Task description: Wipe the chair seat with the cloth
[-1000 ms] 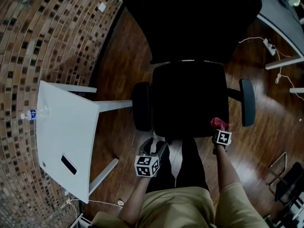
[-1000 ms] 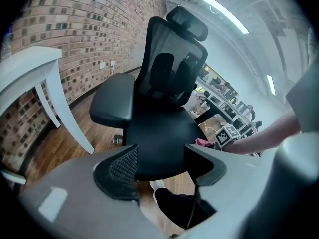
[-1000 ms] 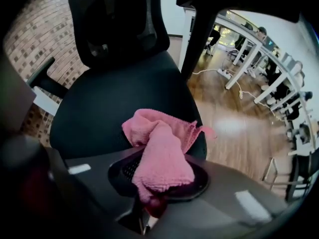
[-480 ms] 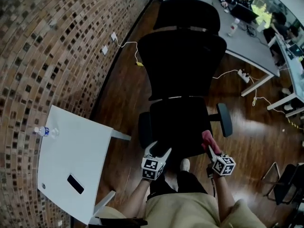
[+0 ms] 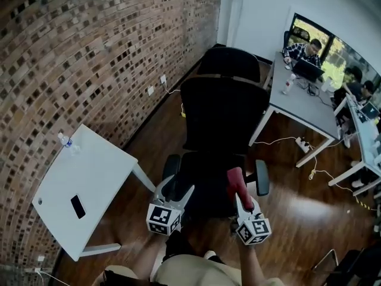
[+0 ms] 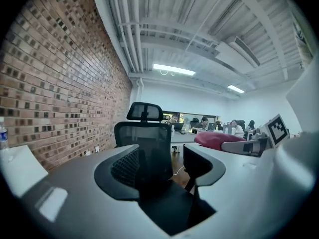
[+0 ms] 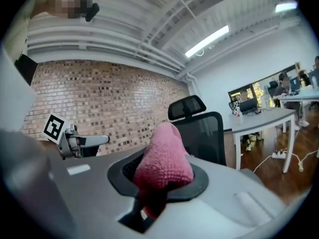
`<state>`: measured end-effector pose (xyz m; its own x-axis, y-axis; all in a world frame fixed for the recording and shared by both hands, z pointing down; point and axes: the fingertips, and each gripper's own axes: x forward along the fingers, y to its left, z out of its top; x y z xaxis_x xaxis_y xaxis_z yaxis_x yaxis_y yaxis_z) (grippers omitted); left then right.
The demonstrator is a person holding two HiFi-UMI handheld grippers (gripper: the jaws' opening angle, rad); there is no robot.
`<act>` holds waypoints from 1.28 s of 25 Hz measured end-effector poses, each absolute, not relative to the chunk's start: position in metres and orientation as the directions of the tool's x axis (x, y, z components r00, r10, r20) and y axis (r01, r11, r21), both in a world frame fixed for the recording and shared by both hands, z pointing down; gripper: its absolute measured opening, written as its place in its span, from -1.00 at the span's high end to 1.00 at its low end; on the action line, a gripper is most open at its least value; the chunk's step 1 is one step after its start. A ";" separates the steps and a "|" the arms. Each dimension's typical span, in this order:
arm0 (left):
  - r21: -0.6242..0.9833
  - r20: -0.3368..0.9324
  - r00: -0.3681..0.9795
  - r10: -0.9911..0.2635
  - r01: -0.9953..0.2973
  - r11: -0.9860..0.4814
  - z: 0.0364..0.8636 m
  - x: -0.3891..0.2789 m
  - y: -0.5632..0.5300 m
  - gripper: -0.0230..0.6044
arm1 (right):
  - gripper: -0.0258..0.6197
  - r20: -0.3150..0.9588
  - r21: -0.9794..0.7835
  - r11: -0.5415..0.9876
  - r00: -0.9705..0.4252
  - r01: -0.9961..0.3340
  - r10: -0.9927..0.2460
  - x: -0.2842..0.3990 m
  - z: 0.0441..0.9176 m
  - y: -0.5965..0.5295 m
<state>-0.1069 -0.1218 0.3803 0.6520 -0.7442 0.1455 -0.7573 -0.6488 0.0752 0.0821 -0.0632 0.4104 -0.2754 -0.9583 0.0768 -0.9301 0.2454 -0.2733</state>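
Two hand-held grippers in view, one per hand.

Left hand-held gripper (image 5: pixel 177 190): released, jaws wide apart, nothing gripped. Only the chair shows through the gap in the left gripper view. In the head view it sits over the front left edge of the chair seat (image 5: pixel 205 180).

Right hand-held gripper (image 5: pixel 243 202): clenched on the cloth (image 7: pixel 164 158). One cloth, pink-red and knitted, bunched into a lump that stands up out of the jaws. In the head view it sits over the front right part of the seat, near the armrest on that side. The right gripper view shows it held up in the air, with the backrest behind it. I see no contact with the seat.

One black office chair (image 5: pixel 223 115) in front of you, with a mesh back and one headrest. It has two armrests, one at (image 5: pixel 171 165) and one at (image 5: pixel 262 185).

One white surface (image 5: pixel 95 177) stands to your left against the brick wall (image 5: pixel 89 46). It carries one water bottle (image 5: pixel 66 142) and one dark phone (image 5: pixel 78 206), well apart.

One grey desk (image 5: pixel 297 106) sits beyond the chair. At least two people are at the far desks. One power strip (image 5: pixel 303 145) lies on the wood floor under the desk.
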 end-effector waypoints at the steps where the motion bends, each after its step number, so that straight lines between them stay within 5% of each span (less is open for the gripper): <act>1: 0.084 0.127 0.642 -0.756 -0.767 -0.636 0.374 -0.102 -0.107 0.07 | 0.71 0.052 -0.256 0.272 -0.294 -0.928 -0.954 0.084 0.399 -0.054; 5: 0.100 0.105 0.612 -0.784 -0.791 -0.604 0.347 -0.091 -0.052 0.07 | 0.71 0.021 -0.179 0.346 -0.355 -0.921 -0.935 0.096 0.357 -0.023; 15: 0.046 -0.037 0.649 -0.760 -0.759 -0.650 0.261 -0.093 0.027 0.06 | 0.71 -0.117 -0.094 0.259 -0.248 -0.961 -0.962 0.090 0.295 0.080; 32: -0.022 -0.061 0.541 -0.839 -0.841 -0.540 0.257 -0.205 0.011 0.06 | 0.71 -0.013 -0.026 0.204 -0.204 -0.979 -0.979 -0.023 0.276 0.051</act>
<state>-0.2045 0.0106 0.2568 0.5407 -0.8390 -0.0611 -0.8411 -0.5404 -0.0217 -0.0231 0.0509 0.2756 -0.2040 -0.9789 -0.0132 -0.9786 0.2042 -0.0259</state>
